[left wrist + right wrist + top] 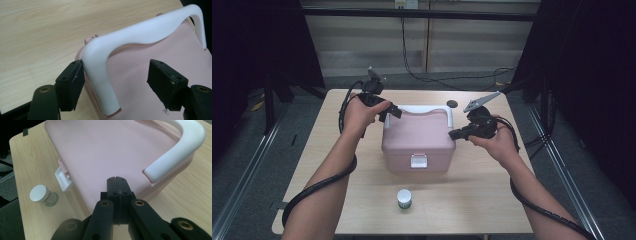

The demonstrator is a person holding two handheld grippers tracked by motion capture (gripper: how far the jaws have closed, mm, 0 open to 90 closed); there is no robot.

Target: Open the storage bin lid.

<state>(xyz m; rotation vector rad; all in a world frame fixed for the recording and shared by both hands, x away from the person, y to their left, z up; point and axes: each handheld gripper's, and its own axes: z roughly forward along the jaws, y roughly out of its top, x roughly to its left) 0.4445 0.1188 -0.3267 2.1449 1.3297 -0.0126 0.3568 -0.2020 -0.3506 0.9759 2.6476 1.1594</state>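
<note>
High view first: pale wooden table [362, 200], and near its middle a pink lidded box [419, 145] with a white handle [432, 109] folded flat toward the far edge of the lid. Looks like rigid moulded plastic, smooth and probably slippery on the lid, likely light unless filled (contents unseen). Best taken by the handle, thick and rounded, rather than by the slick lid or the walls; the small white latch [418, 161] on the near face probably needs lifting before the lid will swing.

Left gripper [387, 111] at the box's far left corner; in the left gripper view, jaws standing apart around the bend of the handle [100, 75], one pad touching or almost touching its outer side, the other well clear over the pink lid [135, 82]. Not yet a clamp, so no lift to be trusted.

Right gripper [117, 187] at the box's right side, jaws pressed together with nothing between them, tips over the lid's edge near the handle's end [175, 155].

Smallest: a white-capped jar [404, 198] on the table in front of the box, well apart, and a dark round spot [452, 104] just beyond it.
</note>
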